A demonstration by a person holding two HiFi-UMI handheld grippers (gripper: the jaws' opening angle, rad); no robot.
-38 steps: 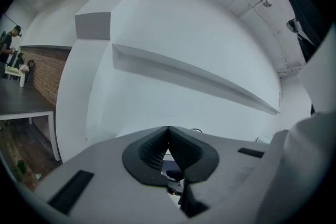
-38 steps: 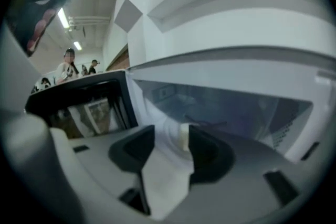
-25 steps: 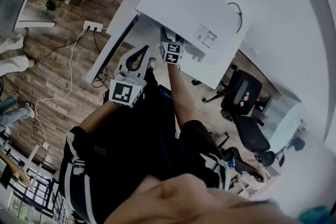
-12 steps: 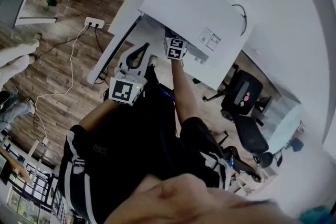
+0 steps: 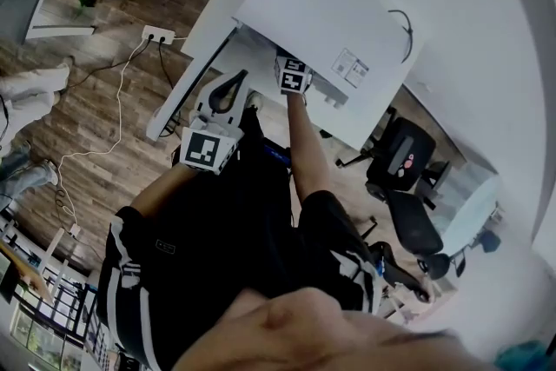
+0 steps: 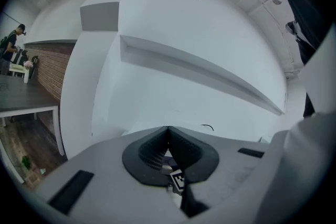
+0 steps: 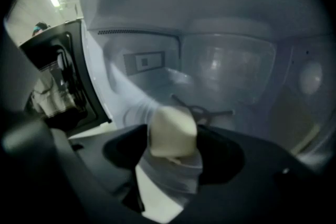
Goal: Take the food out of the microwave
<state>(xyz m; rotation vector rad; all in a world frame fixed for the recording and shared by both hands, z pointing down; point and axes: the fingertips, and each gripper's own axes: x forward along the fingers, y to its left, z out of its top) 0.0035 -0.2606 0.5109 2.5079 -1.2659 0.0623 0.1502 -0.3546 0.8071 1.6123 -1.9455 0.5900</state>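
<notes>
The white microwave stands on a white table, its dark door swung open to the left. My right gripper reaches inside the cavity; from above only its marker cube shows at the opening. Its jaws have just been opening and stand wide. A cream, bun-like piece of food sits between them on something pale and blurred; I see no squeeze on it. Behind it lies the glass turntable. My left gripper hangs shut and empty before the table edge.
A power strip and cables lie on the wood floor at the left, near another person's legs. Black office chairs stand to the right. The left gripper view shows a white wall with a ledge.
The right gripper's marker cube has slid a little farther up toward the microwave opening. The left gripper has stayed where it was.
</notes>
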